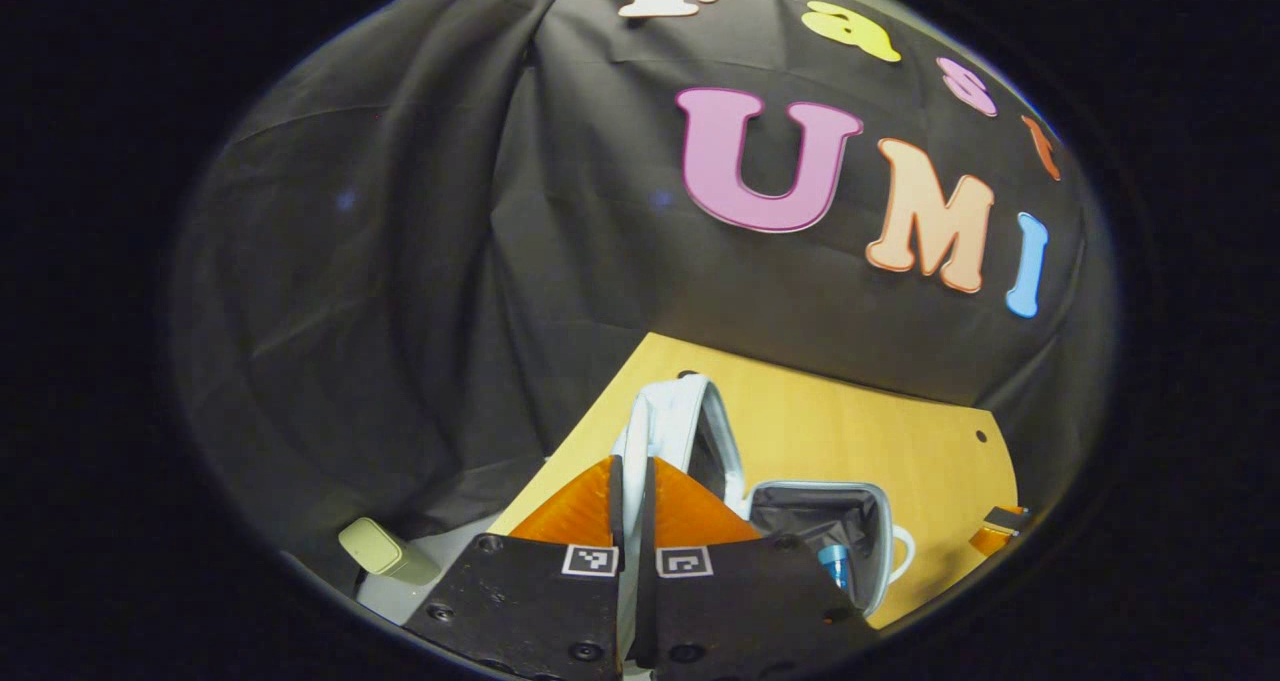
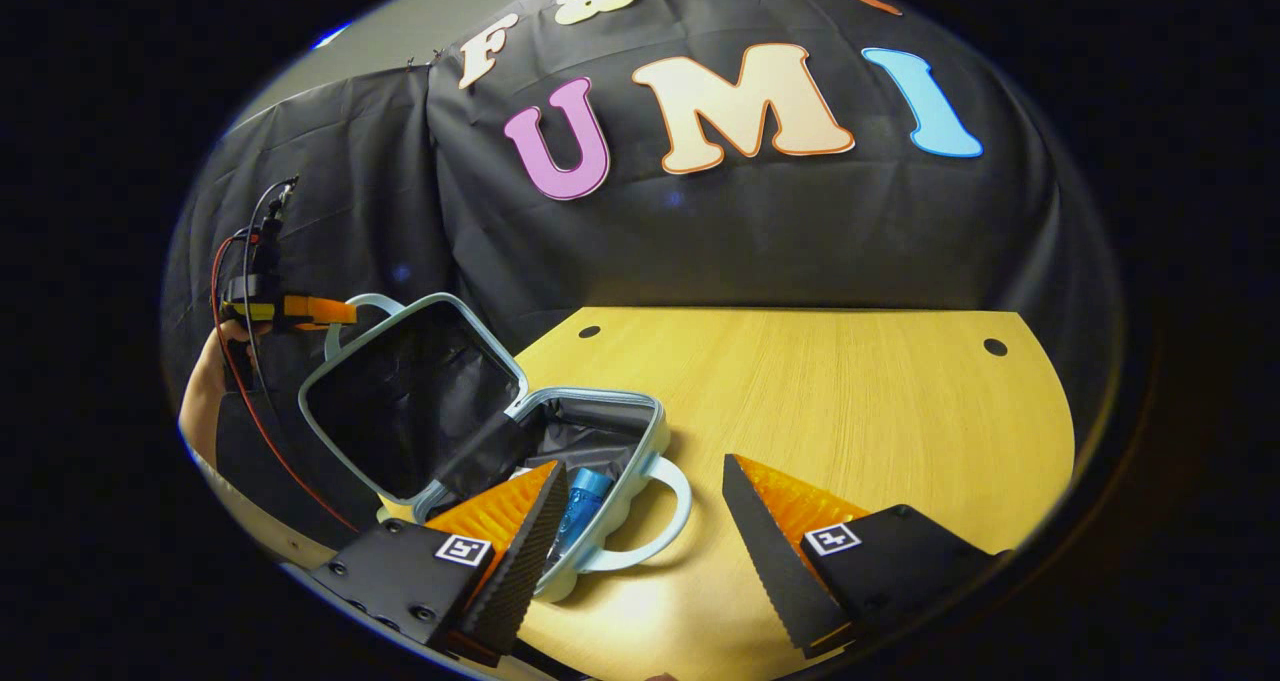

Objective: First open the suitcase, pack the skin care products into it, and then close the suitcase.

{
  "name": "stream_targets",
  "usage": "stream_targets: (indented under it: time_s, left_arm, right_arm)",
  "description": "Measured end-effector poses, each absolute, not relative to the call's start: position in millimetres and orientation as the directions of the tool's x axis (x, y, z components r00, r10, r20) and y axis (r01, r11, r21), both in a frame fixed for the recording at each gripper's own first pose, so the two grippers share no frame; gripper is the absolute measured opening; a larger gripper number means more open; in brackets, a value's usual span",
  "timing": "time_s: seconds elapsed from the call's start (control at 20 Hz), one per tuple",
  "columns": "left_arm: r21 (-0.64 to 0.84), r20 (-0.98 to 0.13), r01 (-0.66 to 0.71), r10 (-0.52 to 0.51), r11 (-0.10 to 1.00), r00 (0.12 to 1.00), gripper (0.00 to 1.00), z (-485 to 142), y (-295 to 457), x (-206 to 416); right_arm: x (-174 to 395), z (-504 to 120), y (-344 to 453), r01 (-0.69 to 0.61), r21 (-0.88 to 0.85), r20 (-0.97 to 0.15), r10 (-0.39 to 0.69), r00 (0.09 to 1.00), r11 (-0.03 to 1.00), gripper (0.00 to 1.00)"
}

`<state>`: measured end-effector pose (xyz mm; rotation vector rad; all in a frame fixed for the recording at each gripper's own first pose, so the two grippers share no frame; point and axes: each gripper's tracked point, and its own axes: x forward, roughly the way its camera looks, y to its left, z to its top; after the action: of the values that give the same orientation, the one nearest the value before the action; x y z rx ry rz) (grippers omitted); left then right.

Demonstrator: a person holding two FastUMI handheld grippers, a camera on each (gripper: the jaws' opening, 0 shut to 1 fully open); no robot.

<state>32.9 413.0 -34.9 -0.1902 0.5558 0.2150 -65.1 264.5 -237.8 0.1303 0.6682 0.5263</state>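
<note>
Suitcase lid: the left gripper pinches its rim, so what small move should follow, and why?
Probably swing the pale blue hard-shell suitcase lid down over the base: the left gripper is clamped on its rim, the blue skincare bottle lies inside, and the open right gripper holds nothing.

Black cloth wall [image 2: 760, 231] behind light wooden table [image 2: 850, 401].
</note>
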Motion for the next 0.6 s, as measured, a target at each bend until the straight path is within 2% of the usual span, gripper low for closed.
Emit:
stream_targets:
  time_s: [0.25, 0.6]
  left_arm:
    - [-0.147, -0.493, -0.086, 0.002, 0.985, 0.870, 0.00, -8.9, 324.4, 41.8]
    - [-0.249, -0.496, 0.096, -0.212, 0.964, 0.842, 0.00, -13.9, 213.2, 52.9]
  right_arm:
    - [-68.7, -231.1, 247.4, -0.428, 0.291, -0.546, 0.516, 0.660, 0.855, 0.98]
    - [-69.2, -224.0, 214.7, -0.400, 0.301, -0.532, 0.501, 0.682, 0.865, 0.98]
